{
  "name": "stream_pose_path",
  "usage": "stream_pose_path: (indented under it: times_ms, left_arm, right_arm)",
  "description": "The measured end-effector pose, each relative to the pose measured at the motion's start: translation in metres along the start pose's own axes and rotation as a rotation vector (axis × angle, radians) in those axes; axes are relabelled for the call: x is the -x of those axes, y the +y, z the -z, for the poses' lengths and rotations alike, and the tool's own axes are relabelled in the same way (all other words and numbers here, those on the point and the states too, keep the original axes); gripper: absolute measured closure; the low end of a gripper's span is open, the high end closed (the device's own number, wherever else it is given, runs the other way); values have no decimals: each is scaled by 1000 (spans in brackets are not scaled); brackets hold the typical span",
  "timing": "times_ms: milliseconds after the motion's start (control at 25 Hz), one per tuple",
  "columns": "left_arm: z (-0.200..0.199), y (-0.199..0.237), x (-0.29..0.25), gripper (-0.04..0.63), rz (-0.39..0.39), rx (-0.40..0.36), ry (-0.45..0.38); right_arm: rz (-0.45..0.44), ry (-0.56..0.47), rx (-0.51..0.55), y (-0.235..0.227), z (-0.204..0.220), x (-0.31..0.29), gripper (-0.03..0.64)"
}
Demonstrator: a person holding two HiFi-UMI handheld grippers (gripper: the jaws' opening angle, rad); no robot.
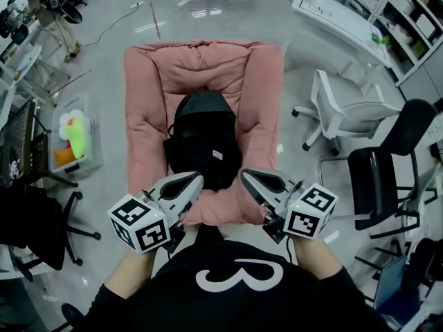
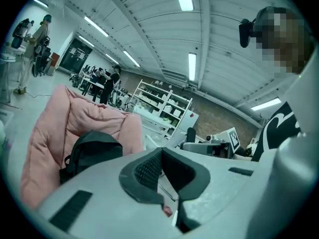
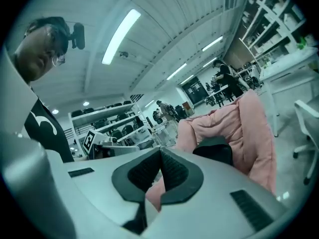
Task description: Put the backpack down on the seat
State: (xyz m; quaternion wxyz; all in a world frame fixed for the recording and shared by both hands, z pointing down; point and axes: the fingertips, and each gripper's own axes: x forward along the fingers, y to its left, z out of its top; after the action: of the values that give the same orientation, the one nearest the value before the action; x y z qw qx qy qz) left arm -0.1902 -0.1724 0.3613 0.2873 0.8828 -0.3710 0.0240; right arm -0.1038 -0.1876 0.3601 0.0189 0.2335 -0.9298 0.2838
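A black backpack (image 1: 202, 140) lies upright on the pink cushioned seat (image 1: 149, 95), its white tag toward me. Both grippers hover just off the seat's near edge, tips pointing at the backpack's bottom without touching it. My left gripper (image 1: 196, 180) is shut with nothing between its jaws; my right gripper (image 1: 248, 175) is shut and empty too. In the left gripper view the backpack (image 2: 92, 151) rests against the pink seat (image 2: 55, 128) beyond the closed left gripper (image 2: 160, 151). The right gripper view shows the backpack (image 3: 214, 151) and seat (image 3: 249, 128) behind the closed right gripper (image 3: 160, 153).
A white office chair (image 1: 346, 109) and a black one (image 1: 387, 164) stand right of the seat. Left of it is a clear box of toys (image 1: 73, 140) and another dark chair (image 1: 34, 220). A white table (image 1: 332, 12) and shelves line the far right.
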Motion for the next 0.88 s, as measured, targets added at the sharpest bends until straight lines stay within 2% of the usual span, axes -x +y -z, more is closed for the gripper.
stream_pose_path:
  times_ms: [120, 360, 560, 680, 880]
  left_arm:
    - [-3, -35, 15, 589, 9, -27, -17]
    - [-4, -88, 34, 589, 5, -57, -69]
    - [-4, -117, 47, 589, 3, -105, -99]
    - [3, -127, 49, 589, -5, -145, -94]
    - [18, -135, 47, 589, 3, -103, -101]
  right_arm:
    - [-27, 14, 44, 30, -2, 17, 612]
    - [-59, -37, 112, 74, -16, 61, 614]
    - [-12, -25, 209, 90, -8, 85, 614]
    - [-18, -36, 183, 94, -1, 94, 614]
    - [-23, -32, 107, 91, 18, 108, 614]
